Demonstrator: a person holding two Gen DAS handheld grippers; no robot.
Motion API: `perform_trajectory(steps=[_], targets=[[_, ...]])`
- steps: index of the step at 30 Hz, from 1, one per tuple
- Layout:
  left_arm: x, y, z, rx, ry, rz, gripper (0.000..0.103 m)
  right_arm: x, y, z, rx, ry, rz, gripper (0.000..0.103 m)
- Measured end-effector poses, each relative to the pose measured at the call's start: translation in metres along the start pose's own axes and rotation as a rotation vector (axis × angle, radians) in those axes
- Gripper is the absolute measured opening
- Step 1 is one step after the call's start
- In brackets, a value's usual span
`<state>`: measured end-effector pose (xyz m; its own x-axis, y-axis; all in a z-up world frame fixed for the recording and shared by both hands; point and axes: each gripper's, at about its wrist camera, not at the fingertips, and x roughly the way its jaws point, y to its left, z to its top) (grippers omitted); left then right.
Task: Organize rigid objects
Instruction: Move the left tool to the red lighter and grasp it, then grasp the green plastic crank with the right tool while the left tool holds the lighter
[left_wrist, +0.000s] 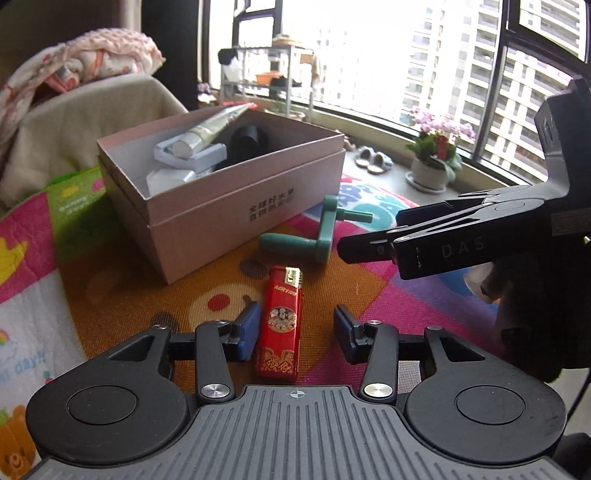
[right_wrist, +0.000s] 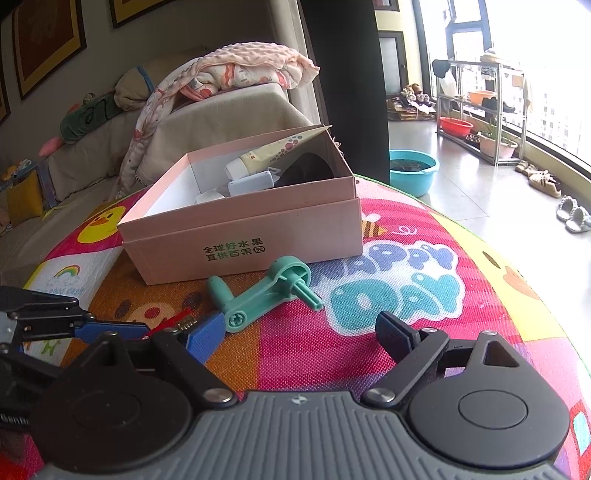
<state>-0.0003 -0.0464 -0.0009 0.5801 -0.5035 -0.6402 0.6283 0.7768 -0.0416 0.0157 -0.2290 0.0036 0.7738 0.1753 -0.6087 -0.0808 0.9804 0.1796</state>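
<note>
Left wrist view: the left tongs (left_wrist: 295, 328) are spread wide on the colourful mat (left_wrist: 388, 291), the red lighter (left_wrist: 279, 328) lying flat between the blue pads (left_wrist: 246, 330), nearer the left one, contact unclear. Just beyond the tips lies the green crank handle (left_wrist: 314, 236), and past it the pink box (left_wrist: 236, 206) with a tube (left_wrist: 212, 129) inside. The right tongs (right_wrist: 301, 338) are spread too, nothing between them, crank just ahead.
</note>
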Motion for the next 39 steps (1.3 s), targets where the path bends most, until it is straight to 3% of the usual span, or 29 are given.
perform_trajectory(steps=[1, 2, 4, 8, 14, 21, 23, 26, 34, 39], targets=[[-0.001, -0.002, -0.001, 0.009, -0.01, 0.015, 0.046, 0.001, 0.0, 0.0, -0.001, 0.003, 0.004, 0.092], [-0.002, -0.002, -0.002, -0.002, -0.013, 0.025, 0.038, 0.001, 0.001, 0.001, -0.003, 0.006, 0.005, 0.093], [-0.008, 0.006, -0.003, -0.08, -0.013, 0.058, 0.026, 0.002, 0.002, 0.001, -0.008, 0.012, 0.004, 0.094], [-0.022, 0.016, -0.015, -0.193, -0.022, 0.077, 0.026, 0.006, 0.008, 0.002, -0.046, 0.037, -0.012, 0.097], [-0.027, 0.015, -0.022, -0.209, -0.054, 0.087, 0.026, 0.028, 0.035, 0.012, -0.229, 0.086, -0.027, 0.098], [-0.029, 0.016, -0.026, -0.23, -0.071, 0.075, 0.027, 0.045, 0.041, 0.026, -0.245, 0.073, -0.029, 0.093], [-0.029, 0.018, -0.027, -0.238, -0.074, 0.069, 0.027, 0.041, 0.045, 0.024, -0.277, 0.065, -0.019, 0.079], [-0.029, 0.02, -0.028, -0.253, -0.078, 0.058, 0.027, 0.031, 0.053, 0.019, -0.314, 0.062, -0.007, 0.072], [-0.03, 0.023, -0.028, -0.267, -0.082, 0.048, 0.027, -0.009, 0.049, 0.001, -0.336, 0.071, 0.071, 0.07], [-0.03, 0.022, -0.028, -0.265, -0.084, 0.05, 0.027, -0.039, 0.04, -0.015, -0.355, 0.059, 0.055, 0.07]])
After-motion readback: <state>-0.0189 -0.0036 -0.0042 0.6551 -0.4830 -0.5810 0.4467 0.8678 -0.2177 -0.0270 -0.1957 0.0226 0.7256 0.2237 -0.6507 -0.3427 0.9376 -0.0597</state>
